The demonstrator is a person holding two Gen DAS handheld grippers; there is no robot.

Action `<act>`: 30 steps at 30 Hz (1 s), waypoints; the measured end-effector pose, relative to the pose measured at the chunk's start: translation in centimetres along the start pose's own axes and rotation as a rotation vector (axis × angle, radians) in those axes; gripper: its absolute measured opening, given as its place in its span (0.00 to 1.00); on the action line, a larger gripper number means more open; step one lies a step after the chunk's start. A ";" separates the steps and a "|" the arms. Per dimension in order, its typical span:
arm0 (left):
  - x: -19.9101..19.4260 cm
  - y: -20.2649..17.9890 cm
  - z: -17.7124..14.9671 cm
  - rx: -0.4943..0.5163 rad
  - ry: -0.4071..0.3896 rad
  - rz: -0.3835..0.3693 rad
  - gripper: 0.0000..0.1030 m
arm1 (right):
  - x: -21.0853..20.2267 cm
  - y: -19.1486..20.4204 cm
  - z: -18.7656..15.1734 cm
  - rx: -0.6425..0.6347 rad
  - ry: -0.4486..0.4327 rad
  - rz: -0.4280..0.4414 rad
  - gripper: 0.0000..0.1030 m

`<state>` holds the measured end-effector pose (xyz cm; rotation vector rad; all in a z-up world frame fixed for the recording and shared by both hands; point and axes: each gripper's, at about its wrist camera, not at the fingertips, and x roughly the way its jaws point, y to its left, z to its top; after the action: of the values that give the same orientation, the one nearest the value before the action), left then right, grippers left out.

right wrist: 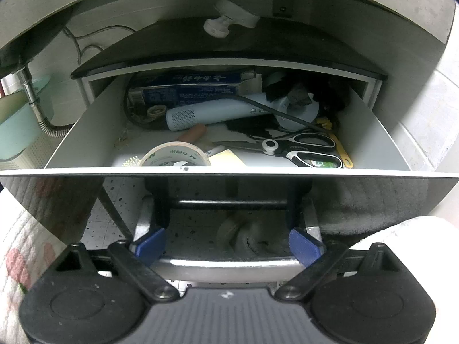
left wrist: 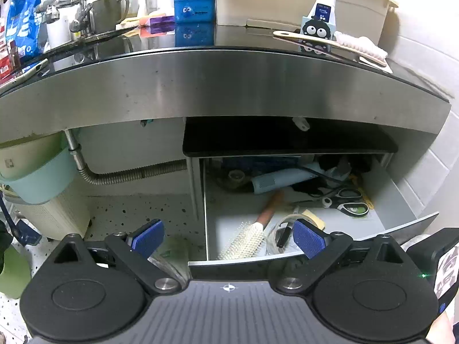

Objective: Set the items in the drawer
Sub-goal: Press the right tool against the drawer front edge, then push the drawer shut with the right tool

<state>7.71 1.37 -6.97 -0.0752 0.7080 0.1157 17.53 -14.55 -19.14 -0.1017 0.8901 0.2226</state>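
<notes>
White drawer [right wrist: 370, 132] open, cluttered

The drawer [right wrist: 86, 132] was white inside with a glossy black front. In it lay a pale blue hair dryer [right wrist: 218, 113], black-and-white scissors [right wrist: 304, 149], a cream hairbrush [left wrist: 246, 242] with a salmon handle, and a dark blue box [right wrist: 189, 86]. Both grippers [left wrist: 229, 239] [right wrist: 228, 246] were black with blue pads [left wrist: 149, 238]. The floor [left wrist: 137, 212] was white with black speckles.
</notes>
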 end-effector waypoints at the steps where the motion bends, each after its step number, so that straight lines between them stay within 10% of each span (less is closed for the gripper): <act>1: 0.0 0.0 0.0 0.001 0.001 -0.002 0.95 | 0.0 0.1 0.0 0.001 0.000 -0.001 0.91; 30: 0.6 -0.1 -0.2 0.003 0.041 -0.020 0.95 | 2.9 -0.5 2.5 -0.005 -0.055 0.001 0.93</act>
<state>8.02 1.27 -7.50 -0.0816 0.7484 0.0943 21.35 -14.16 -19.83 -0.0991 0.8353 0.2273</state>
